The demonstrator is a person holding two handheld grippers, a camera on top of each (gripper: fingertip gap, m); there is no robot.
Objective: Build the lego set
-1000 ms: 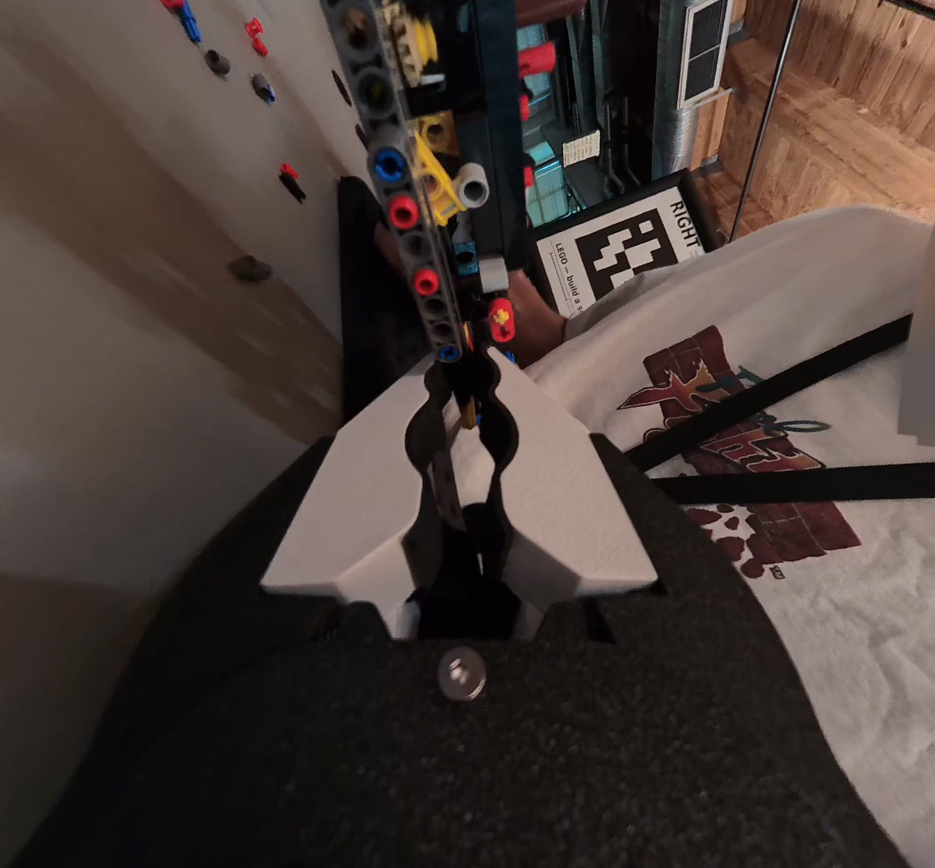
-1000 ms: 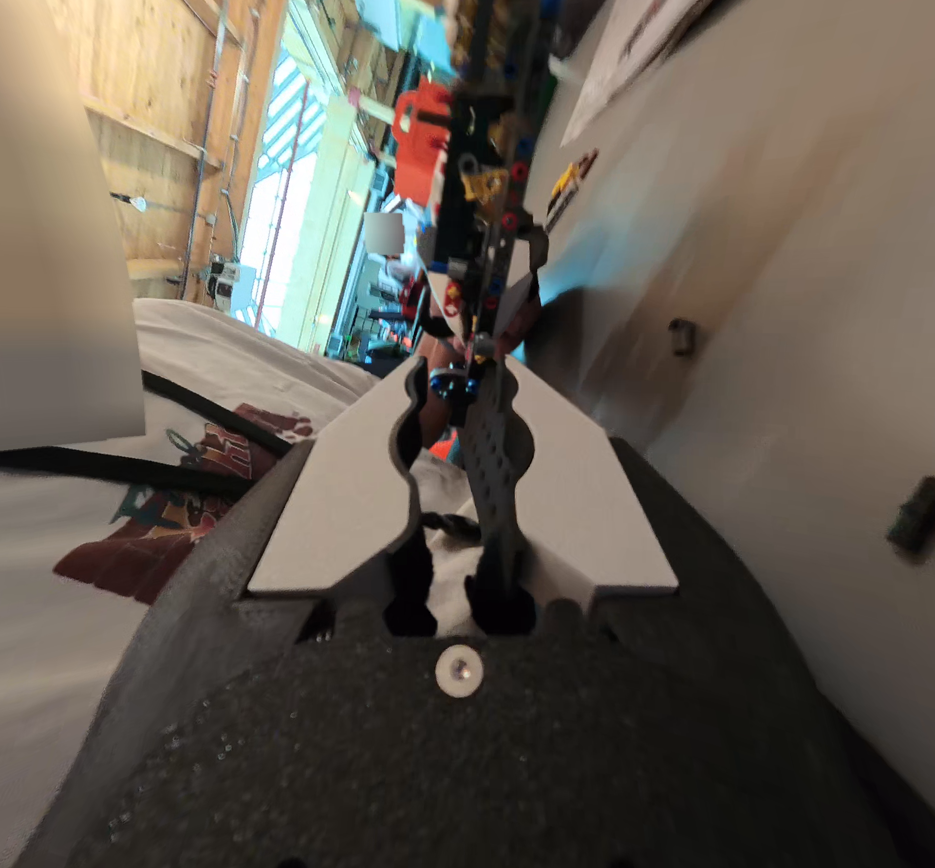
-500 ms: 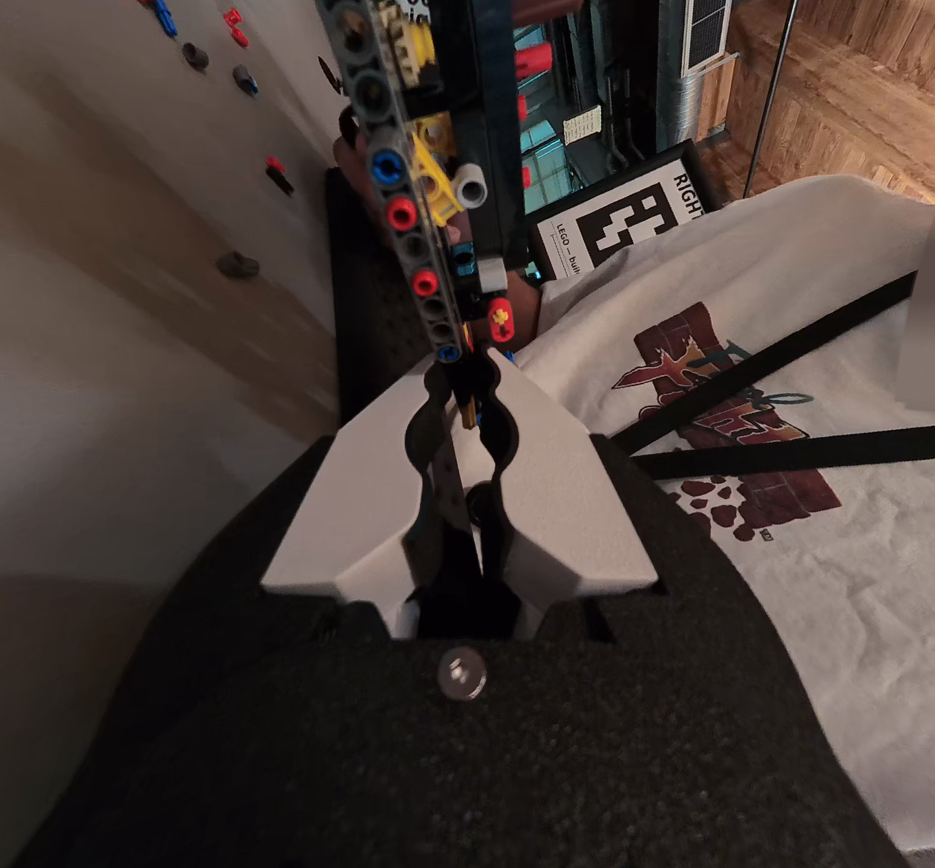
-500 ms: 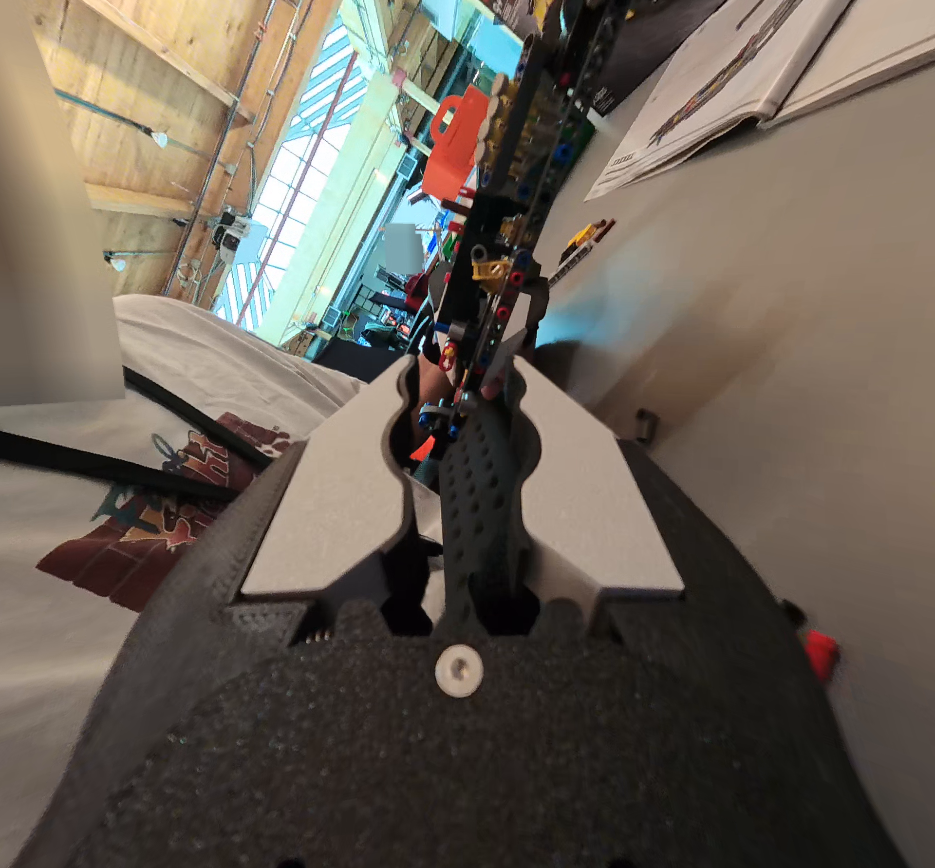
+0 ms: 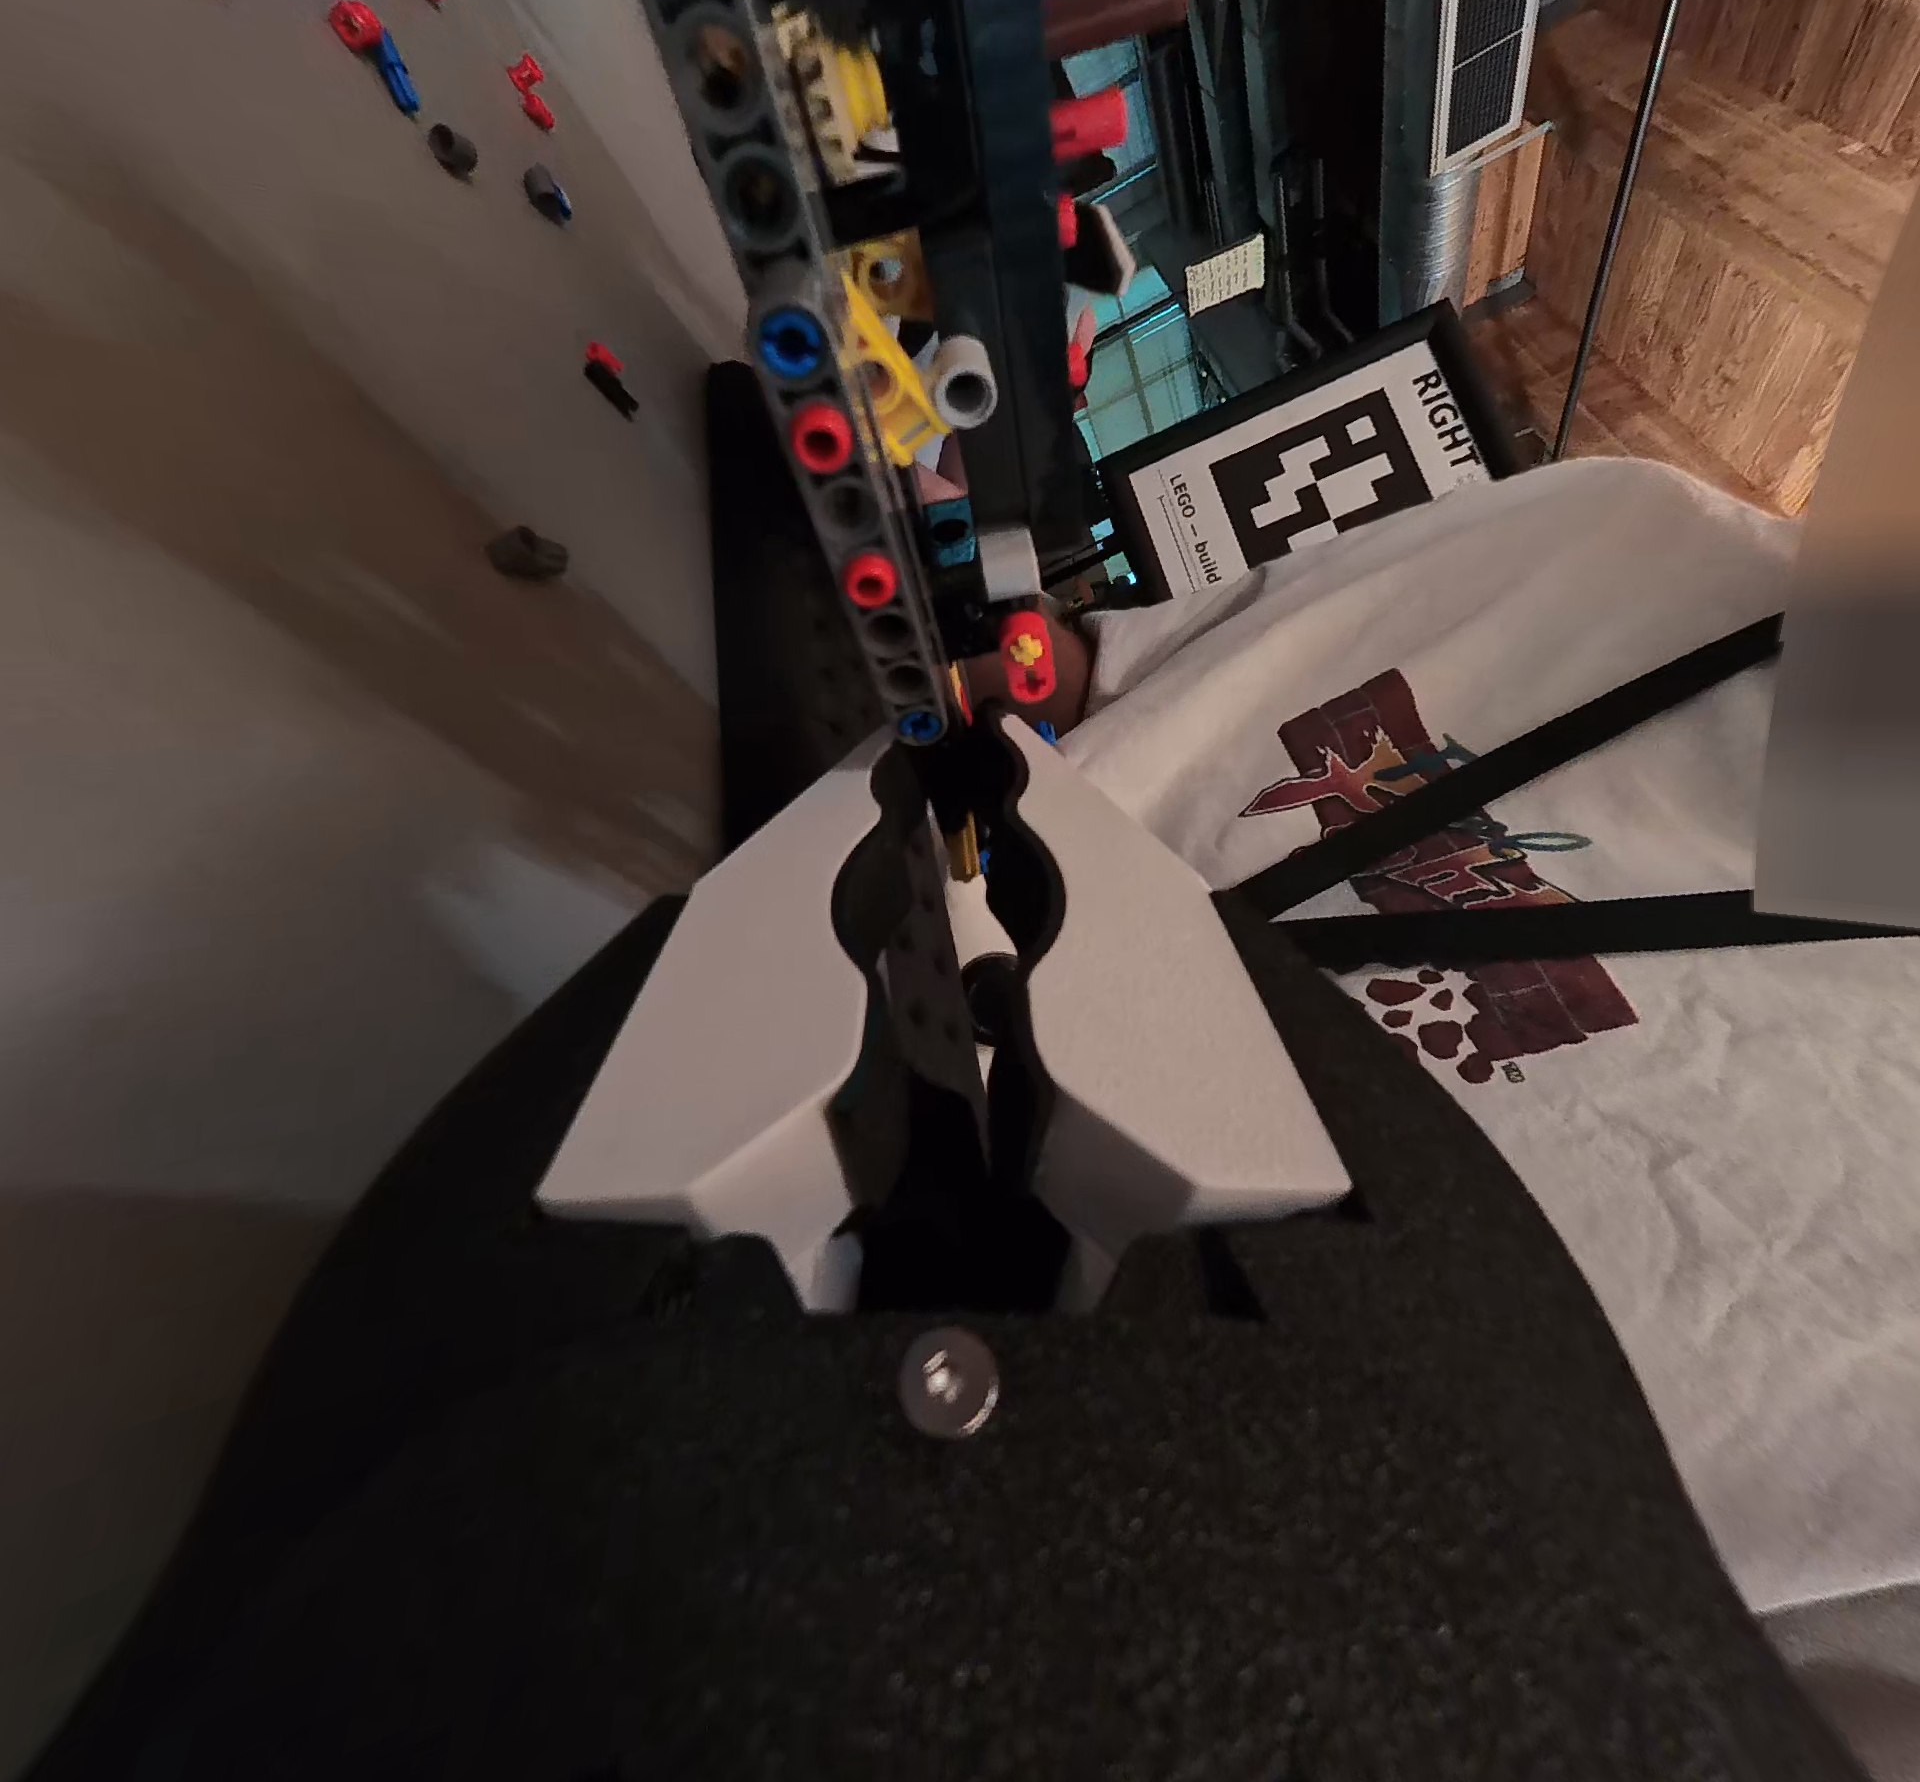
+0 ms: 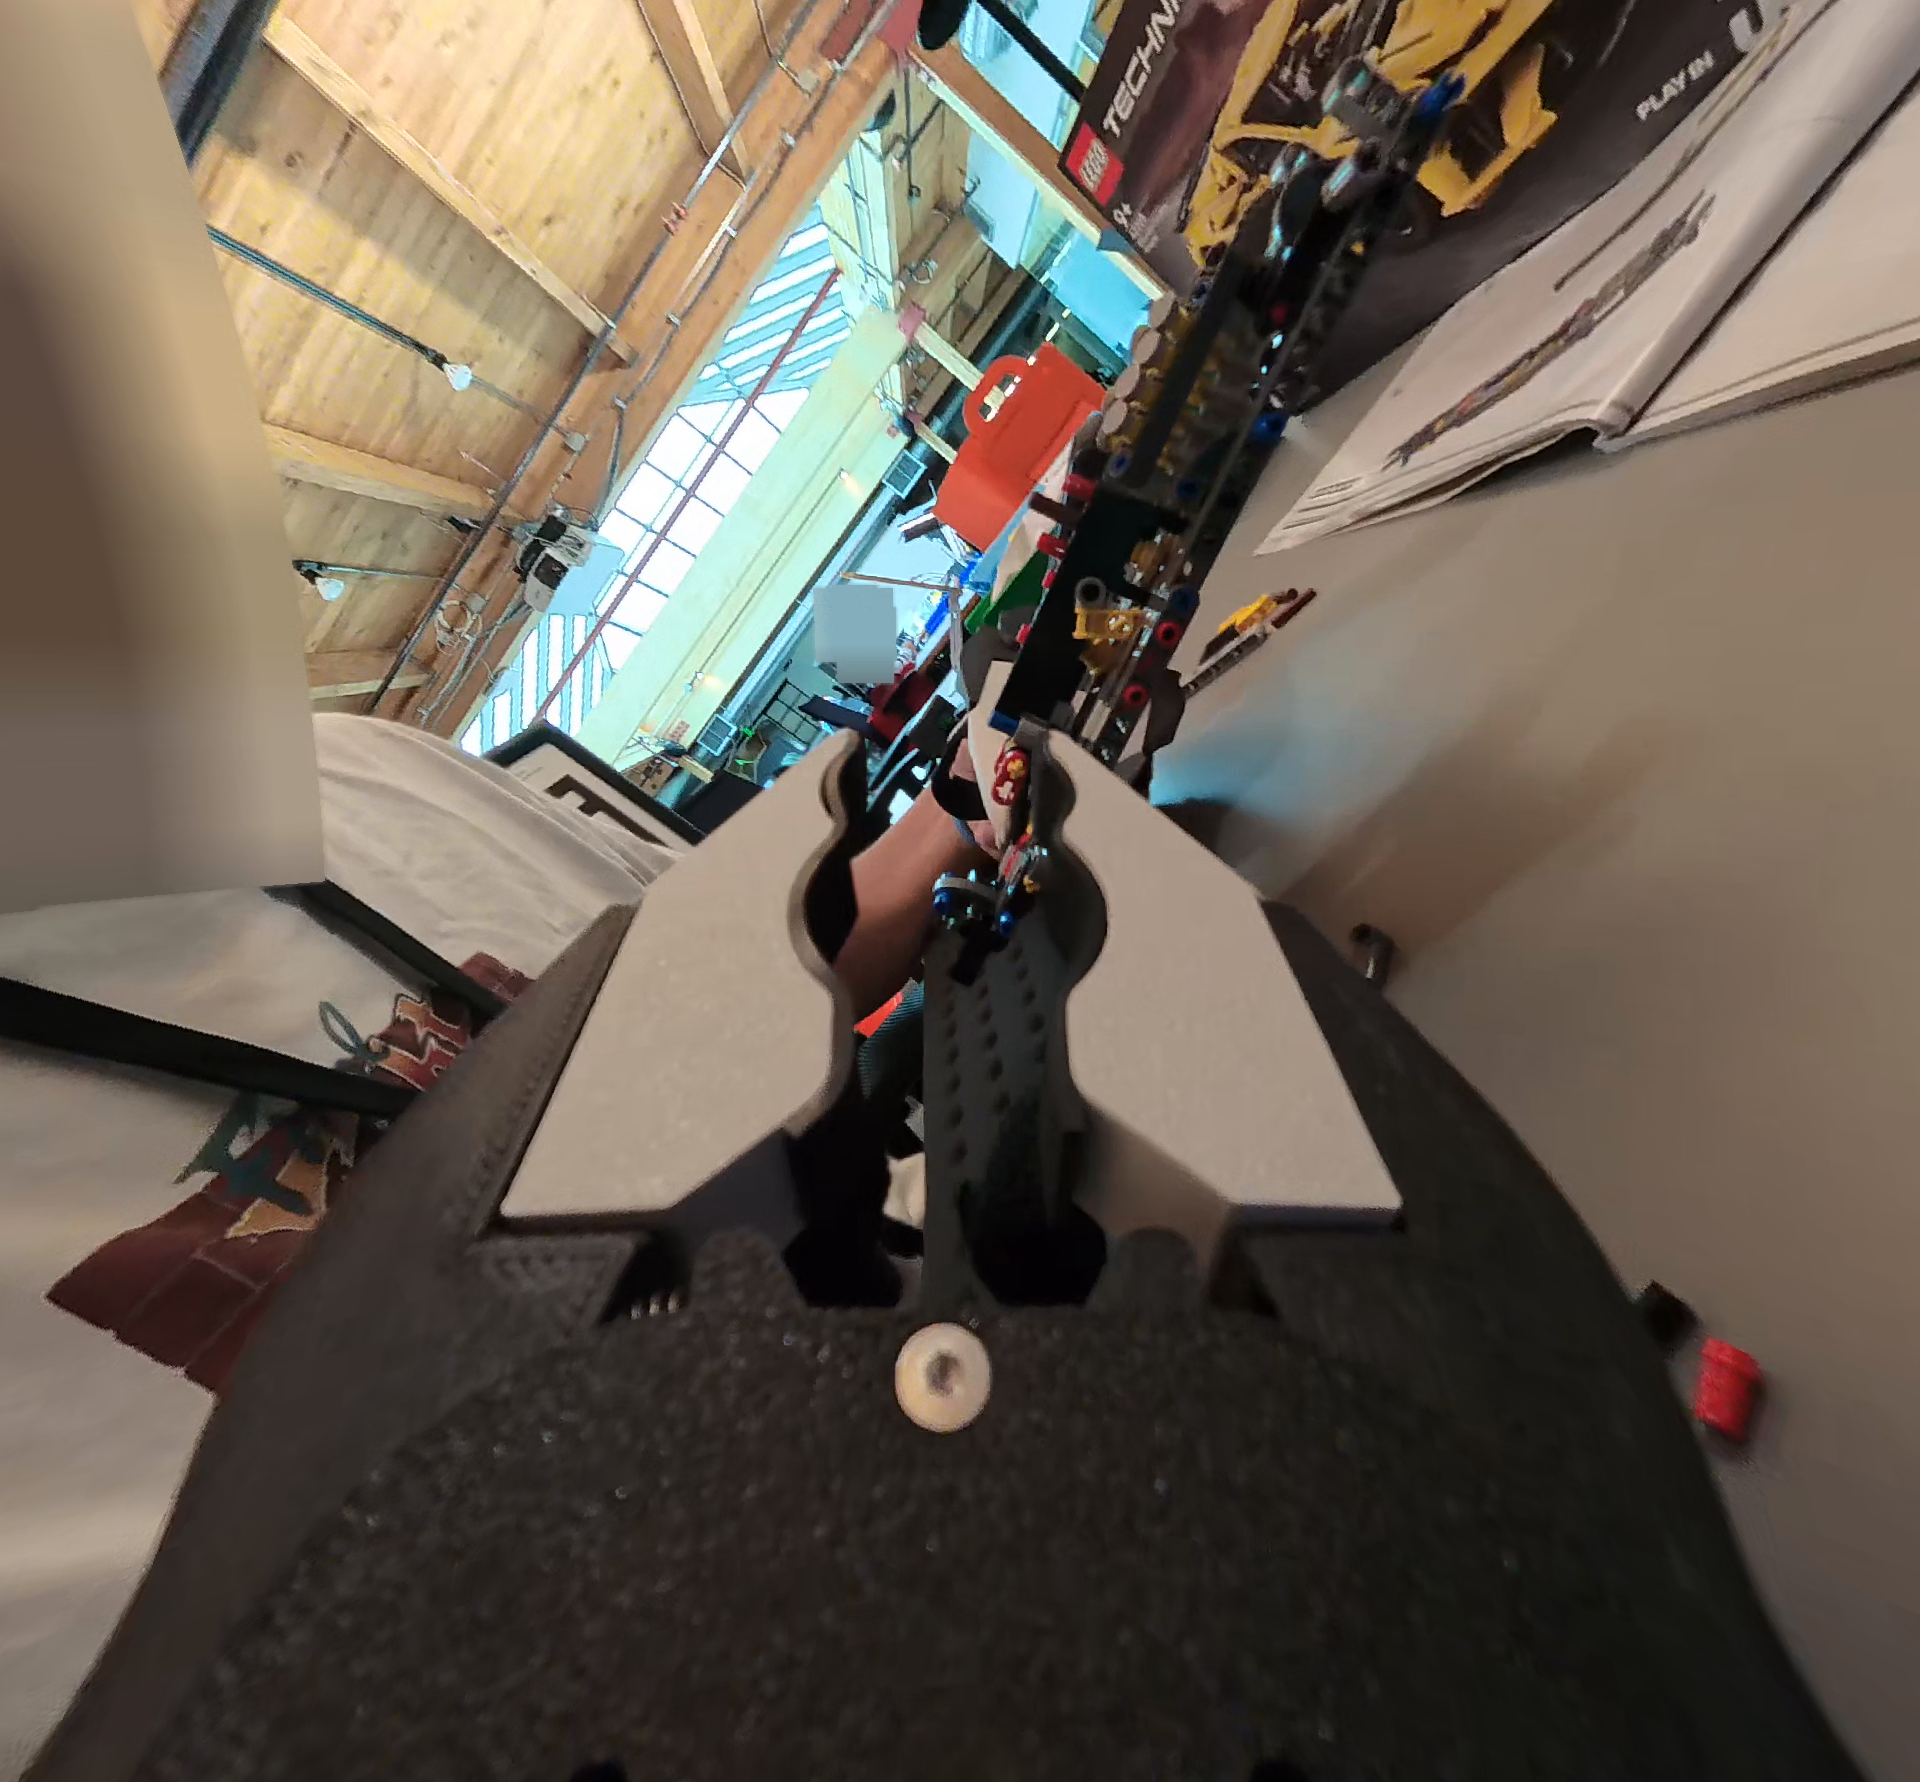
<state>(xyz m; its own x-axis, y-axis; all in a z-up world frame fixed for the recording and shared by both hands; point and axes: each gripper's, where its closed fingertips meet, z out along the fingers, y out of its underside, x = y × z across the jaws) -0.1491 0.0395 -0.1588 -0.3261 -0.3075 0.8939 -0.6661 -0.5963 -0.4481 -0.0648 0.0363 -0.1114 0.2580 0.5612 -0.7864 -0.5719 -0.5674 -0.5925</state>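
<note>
Left gripper (image 5: 951, 776): jaws closed on the near end of the Lego Technic chassis (image 5: 831, 298), which is pinched between the two grey fingers (image 5: 727, 994).
Chassis, left wrist view: a long grey beam with holes running up and away from the fingertips, lifted off the table; blue and red pins sit in the holes, and a yellow connector (image 5: 883, 361) and a grey bush sit beside them.
Right gripper (image 6: 961, 766): jaws stand part open, with a clear gap on one side; a dark perforated beam of the assembly (image 6: 997, 1036) lies between the fingers against one of them. I cannot tell whether it is clamped.
Chassis, right wrist view: the long black frame (image 6: 1195, 444) stretches away from the fingertips above the table.
Table (image 5: 208, 693): pale surface with scattered loose parts, among them red and blue pins (image 5: 384, 49) and a dark bush (image 5: 528, 552).
Loose red pin (image 6: 1725, 1398): lies on the table near the right gripper's body.
Instruction booklet (image 6: 1621, 350): lies open on the table, beyond the chassis.
Set box (image 6: 1382, 18): stands behind the booklet, showing a yellow vehicle.
Person: white printed shirt (image 5: 1507, 901) crossed by black straps, close behind both grippers.
</note>
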